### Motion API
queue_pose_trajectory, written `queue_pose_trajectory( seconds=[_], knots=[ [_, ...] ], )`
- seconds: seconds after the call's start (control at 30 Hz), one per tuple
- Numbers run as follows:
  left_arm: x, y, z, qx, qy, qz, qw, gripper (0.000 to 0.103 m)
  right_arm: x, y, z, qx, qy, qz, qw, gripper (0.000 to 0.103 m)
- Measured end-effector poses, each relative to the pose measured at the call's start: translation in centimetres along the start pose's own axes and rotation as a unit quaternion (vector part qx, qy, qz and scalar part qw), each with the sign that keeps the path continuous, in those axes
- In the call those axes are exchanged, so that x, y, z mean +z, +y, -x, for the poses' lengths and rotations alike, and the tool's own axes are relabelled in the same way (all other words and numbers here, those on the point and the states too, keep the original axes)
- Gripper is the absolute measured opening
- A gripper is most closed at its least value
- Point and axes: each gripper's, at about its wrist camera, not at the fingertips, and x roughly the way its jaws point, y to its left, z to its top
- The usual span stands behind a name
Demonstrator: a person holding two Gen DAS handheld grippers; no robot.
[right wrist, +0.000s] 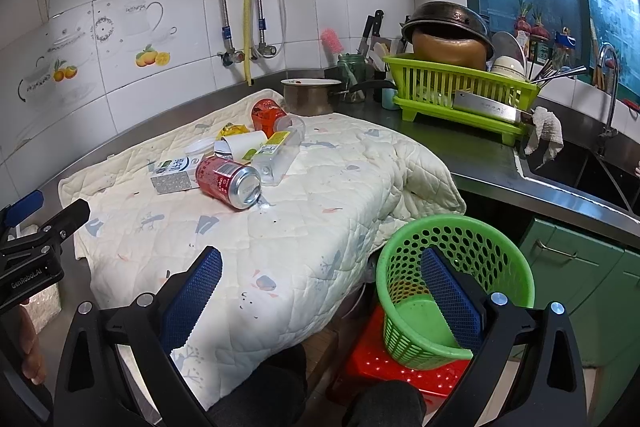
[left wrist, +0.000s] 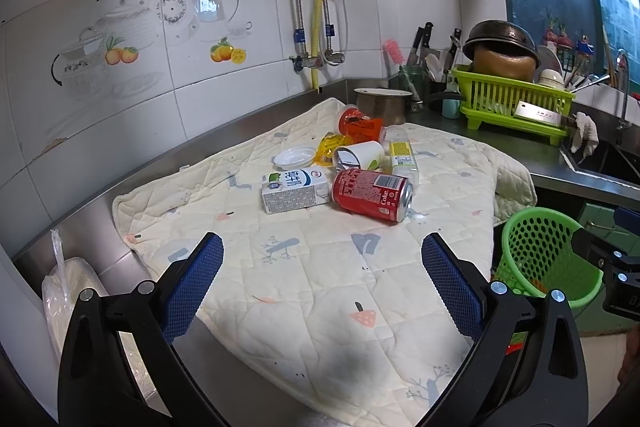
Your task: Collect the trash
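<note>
Trash lies in a heap on a quilted cloth point(left wrist: 320, 267) over the counter: a red Coke can point(left wrist: 372, 194) on its side, a white milk carton point(left wrist: 296, 189), a white paper cup point(left wrist: 360, 155), a clear plastic bottle point(left wrist: 402, 155), a white lid point(left wrist: 295, 158), a yellow wrapper point(left wrist: 329, 143) and an orange-red cup point(left wrist: 352, 119). A green perforated bin point(right wrist: 452, 283) stands below the counter edge on a red stool point(right wrist: 400, 367). My left gripper point(left wrist: 322, 283) is open over the near cloth, well short of the heap. My right gripper point(right wrist: 320, 299) is open, its right finger over the bin's mouth.
A metal pot point(left wrist: 382, 103), a knife holder point(left wrist: 420, 47) and a green dish rack point(left wrist: 516, 99) with bowls and a cleaver line the back right. A sink point(right wrist: 592, 167) lies beyond it. A plastic bag point(left wrist: 68, 291) sits at the near left.
</note>
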Motion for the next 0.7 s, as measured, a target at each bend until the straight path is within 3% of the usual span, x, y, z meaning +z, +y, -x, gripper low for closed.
queue_pose_trajectory(
  seconds=[0.7],
  knots=[
    [0.01, -0.06, -0.68, -0.008, 0.007, -0.007, 0.9999, 0.098, -0.16, 0.43, -0.89, 0.005, 0.006, 0.004, 1.0, 0.096]
  ],
)
